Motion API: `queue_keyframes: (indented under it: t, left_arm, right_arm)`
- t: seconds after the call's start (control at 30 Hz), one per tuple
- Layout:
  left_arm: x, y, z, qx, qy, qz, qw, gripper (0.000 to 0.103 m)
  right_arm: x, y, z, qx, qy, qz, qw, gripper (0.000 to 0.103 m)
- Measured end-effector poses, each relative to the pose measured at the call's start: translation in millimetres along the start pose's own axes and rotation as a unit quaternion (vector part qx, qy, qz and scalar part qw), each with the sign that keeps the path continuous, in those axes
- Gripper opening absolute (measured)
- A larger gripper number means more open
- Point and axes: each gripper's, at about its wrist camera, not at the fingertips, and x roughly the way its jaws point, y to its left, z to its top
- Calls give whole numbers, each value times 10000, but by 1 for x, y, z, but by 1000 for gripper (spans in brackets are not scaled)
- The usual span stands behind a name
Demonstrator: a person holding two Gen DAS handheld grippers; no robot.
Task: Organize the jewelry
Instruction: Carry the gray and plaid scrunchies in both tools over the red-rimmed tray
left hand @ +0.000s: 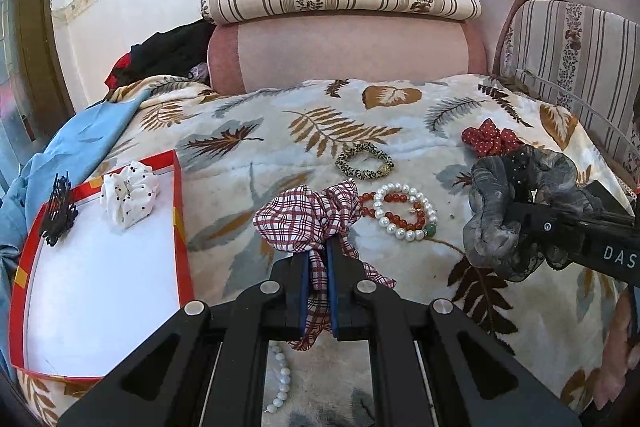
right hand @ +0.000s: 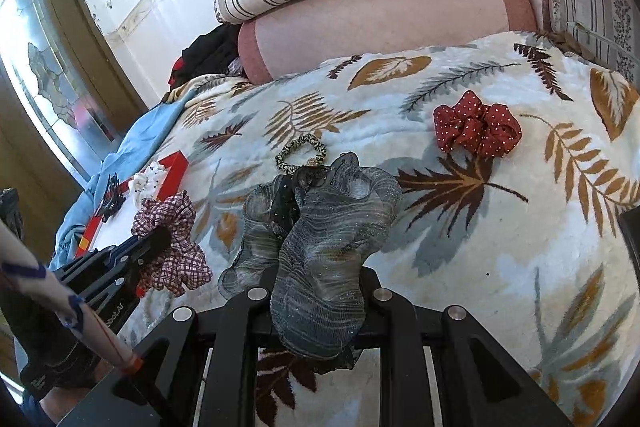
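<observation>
1. Clamping a plaid scrunchie (left hand: 310, 223) between its blue pads, the left gripper (left hand: 319, 267) sits at bottom centre of the left wrist view, jaws nearly closed on the cloth. The red-rimmed tray (left hand: 178, 195) fills the lower left of the frame, just beside the gripper, with a white dotted scrunchie (left hand: 128, 199) and a black hair clip (left hand: 60, 209) already on it. The tray's long side runs away from the camera. At right, the right gripper (left hand: 516, 211) grips a grey gauze scrunchie (left hand: 492, 215), well apart from the tray. A pearl bracelet (left hand: 404, 211) and a red bead bracelet (left hand: 400, 217) lie between the two.

2. Seen from the right wrist, the grey gauze scrunchie (right hand: 316, 247) bunches at centre in narrow jaws closed on it. The tray (right hand: 176, 165) shows at middle left, beyond the left gripper (right hand: 158, 241); by this reading the left hand is nearer for the coming drop. A red dotted scrunchie (right hand: 478, 129) and a leopard hair tie (right hand: 300, 153) remain on the blanket (right hand: 520, 247).
</observation>
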Motion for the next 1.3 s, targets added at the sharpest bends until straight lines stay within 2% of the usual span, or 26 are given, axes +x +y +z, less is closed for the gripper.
queue_keyframes:
  t: [0.33,0.57,0.77,1.1,1.3]
  left_arm:
    - [-16,16,5,-163,-245,276,9992,8]
    - [-30,29,10,-292,-387,307,9984,8]
    - [-41,45,13,-467,-519,328,9970,8]
    - [-54,99,15,-1022,-595,413,9921,9]
    - [-57,150,9,-1426,-554,678,9859,9]
  right_arm:
    - [-5,11,-1,-266,-138,52,9995,20]
    - [-13,18,-9,-257,-198,-12,9995,20]
    - [-21,44,-21,-379,-183,105,9991,21]
    - [-16,80,-32,-508,-16,232,9984,21]
    - [-9,102,-26,-573,88,343,9977,21]
